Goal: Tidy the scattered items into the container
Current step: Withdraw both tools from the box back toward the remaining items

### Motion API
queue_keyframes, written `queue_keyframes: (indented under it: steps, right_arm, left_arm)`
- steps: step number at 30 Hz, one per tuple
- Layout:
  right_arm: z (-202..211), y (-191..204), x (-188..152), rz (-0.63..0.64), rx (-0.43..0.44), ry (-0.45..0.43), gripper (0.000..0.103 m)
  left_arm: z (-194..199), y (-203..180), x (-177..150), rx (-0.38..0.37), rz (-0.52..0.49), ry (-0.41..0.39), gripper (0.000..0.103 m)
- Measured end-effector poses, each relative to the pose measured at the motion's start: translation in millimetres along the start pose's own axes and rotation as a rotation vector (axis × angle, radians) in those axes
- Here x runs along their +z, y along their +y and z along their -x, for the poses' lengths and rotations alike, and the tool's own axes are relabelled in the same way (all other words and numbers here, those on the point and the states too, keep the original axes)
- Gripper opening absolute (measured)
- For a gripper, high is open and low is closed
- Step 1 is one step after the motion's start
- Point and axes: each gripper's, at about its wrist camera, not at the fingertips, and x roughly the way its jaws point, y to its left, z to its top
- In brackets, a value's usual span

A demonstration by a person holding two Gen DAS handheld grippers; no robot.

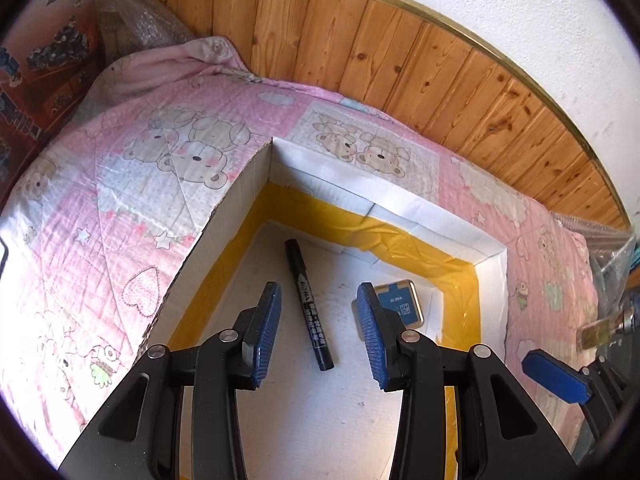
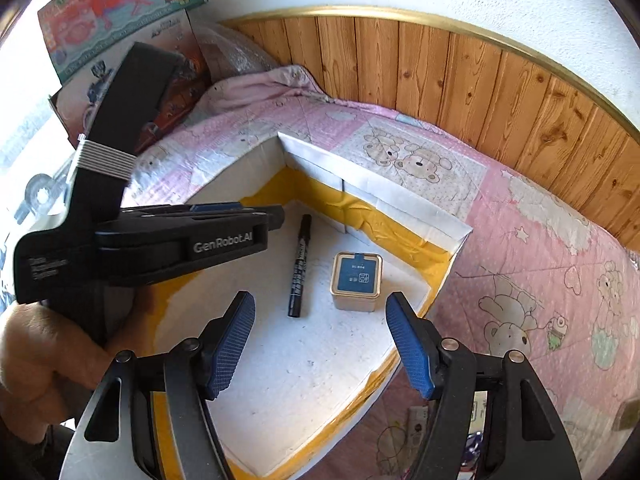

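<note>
both ribbed-pad grippers, left gripper [image 1: 318,334] and right gripper [image 2: 320,346], spread empty over slim marker [image 2: 300,266], square tin [image 2: 356,282].

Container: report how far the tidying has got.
Done: the black marker and the small tin lie inside the white box. In hand: nothing; the left tool and right tool hover open over it. Left: no other loose items are identifiable.

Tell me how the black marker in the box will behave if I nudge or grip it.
The marker looks rigid and light. Its round barrel lies flat on the box floor, so a sideways nudge probably rolls it. The smooth plastic might slip; grip mid-barrel.
</note>
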Motion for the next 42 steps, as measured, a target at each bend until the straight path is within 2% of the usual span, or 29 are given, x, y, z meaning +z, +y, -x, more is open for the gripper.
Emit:
queue_keyframes:
  steps: [5,12,17,20,22,26,29,31,39,42]
  right_arm:
    - [35.8,3.9,-26.9,-0.042,0.062,-0.094,0.069]
    - [87.9,11.1,-69.6,-0.054,0.156,-0.221,0.069]
    - [121.5,-6.0,-92.7,-0.127,0.171,-0.28,0.069]
    - [139.1,-26.6,-109.7,-0.19,0.133,-0.286,0.069]
    - [146.3,-42.5,-123.7,-0.22,0.07,-0.271,0.068]
    - [135.1,-84.7,-151.9,-0.328,-0.025,-0.158,0.049]
    - [123.7,-111.2,-171.6,-0.385,-0.048,-0.084,0.049]
    - [117.2,-119.1,-180.8,-0.379,-0.059,-0.043,0.049]
    - [77.8,-134.0,-204.8,-0.318,-0.162,0.115,0.049]
    - [67.8,-142.1,-206.0,-0.319,-0.189,0.119,0.049]
  left_arm:
    - [25.3,-6.7,-17.9,0.002,-0.042,-0.017,0.042]
    - [67.9,-25.4,-54.4,-0.032,-0.133,-0.045,0.042]
    - [90.1,-52.6,-81.2,-0.105,-0.194,-0.045,0.042]
    - [102.3,-73.7,-102.5,-0.173,-0.226,-0.042,0.041]
    - [106.3,-91.4,-121.3,-0.223,-0.275,-0.023,0.042]
    - [97.5,-129.4,-160.2,-0.275,-0.391,0.048,0.041]
    - [80.3,-152.5,-184.9,-0.263,-0.472,0.102,0.042]
    - [67.0,-159.5,-197.2,-0.251,-0.492,0.137,0.042]
    - [16.5,-165.7,-232.0,-0.241,-0.498,0.286,0.042]
    - [8.4,-163.4,-238.0,-0.239,-0.501,0.303,0.042]
